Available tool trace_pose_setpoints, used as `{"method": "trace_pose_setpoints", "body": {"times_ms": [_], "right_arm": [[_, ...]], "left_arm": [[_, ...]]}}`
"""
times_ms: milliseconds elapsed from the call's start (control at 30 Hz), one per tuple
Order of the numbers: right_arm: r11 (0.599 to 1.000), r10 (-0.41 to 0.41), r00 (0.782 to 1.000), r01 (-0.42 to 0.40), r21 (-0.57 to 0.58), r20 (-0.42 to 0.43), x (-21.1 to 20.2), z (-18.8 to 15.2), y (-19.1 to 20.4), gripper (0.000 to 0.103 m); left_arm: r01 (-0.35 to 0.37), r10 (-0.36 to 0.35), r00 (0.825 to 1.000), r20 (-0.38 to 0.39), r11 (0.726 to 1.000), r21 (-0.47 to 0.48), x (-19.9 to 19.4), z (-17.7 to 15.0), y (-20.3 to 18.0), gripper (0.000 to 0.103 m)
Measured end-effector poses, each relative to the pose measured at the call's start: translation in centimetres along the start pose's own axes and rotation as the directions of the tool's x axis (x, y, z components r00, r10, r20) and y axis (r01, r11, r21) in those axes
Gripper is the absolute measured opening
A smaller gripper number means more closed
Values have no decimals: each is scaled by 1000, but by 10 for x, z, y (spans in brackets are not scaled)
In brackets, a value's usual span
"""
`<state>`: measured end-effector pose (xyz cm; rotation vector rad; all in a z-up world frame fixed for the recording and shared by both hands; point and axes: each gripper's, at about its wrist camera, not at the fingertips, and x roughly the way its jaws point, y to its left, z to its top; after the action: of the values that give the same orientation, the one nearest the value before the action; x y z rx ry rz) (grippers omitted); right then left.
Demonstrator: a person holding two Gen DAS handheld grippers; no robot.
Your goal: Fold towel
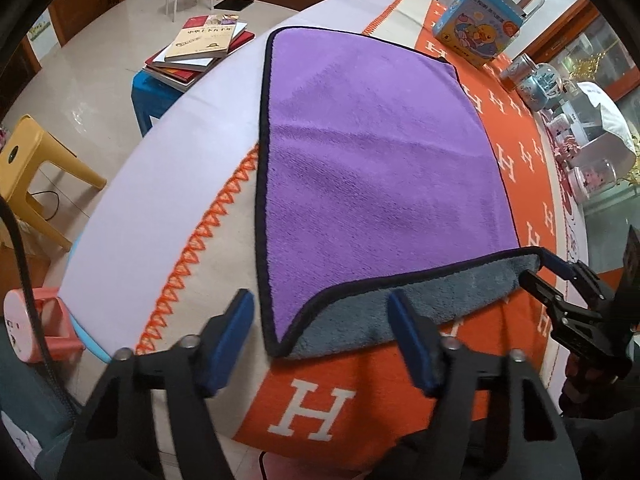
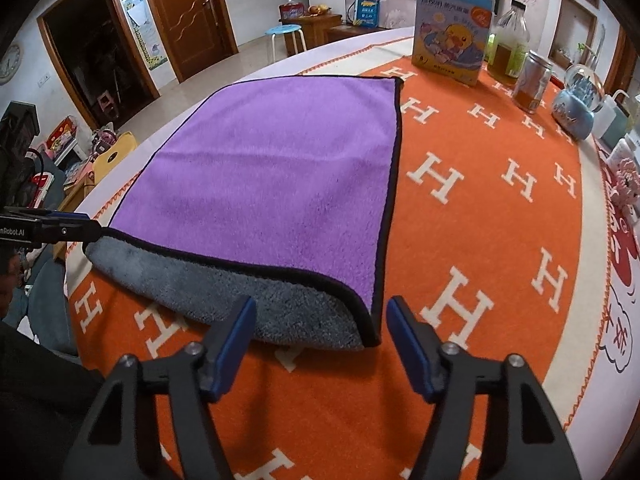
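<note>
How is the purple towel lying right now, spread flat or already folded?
Spread, not folded: the purple towel lies flat on the orange blanket; only its near edge curls over, showing the grey underside. Both grippers are open.

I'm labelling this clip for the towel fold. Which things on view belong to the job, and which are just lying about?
Part of the job:
- purple towel, grey underside showing at its near edge
- left hand-held gripper, open at the near left corner
- right hand-held gripper, open at the near right corner

Just lying about:
- duck picture box
- bottle
- jar
- snow globe
- stacked books
</note>
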<state>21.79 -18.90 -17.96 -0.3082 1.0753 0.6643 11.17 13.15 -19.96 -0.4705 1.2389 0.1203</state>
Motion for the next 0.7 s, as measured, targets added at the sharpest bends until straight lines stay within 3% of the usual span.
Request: {"method": "trace_pose_setpoints", "body": {"times_ms": [200,267,433,700], "right_arm": [[1000,7,1000,-7,-1,-4,4,0,-3,52],[1000,7,1000,-7,1,-1,3,-1,-4,49],[1000,11,1000,-11,3,-4,4,-1,-5,41],[1000,10,1000,-10,5,-5,2,-3,-8,29]], "left_arm": [[-3,3,1000,-9,1000,6,2,-4,-5,41],[-9,9,1000,-9,1000,4,2,-4,-4,39],[-25,25,1000,-14,1000,1,3,-5,-2,21],[-60,61,998,-28,998,17,5,-8,3,9]]}}
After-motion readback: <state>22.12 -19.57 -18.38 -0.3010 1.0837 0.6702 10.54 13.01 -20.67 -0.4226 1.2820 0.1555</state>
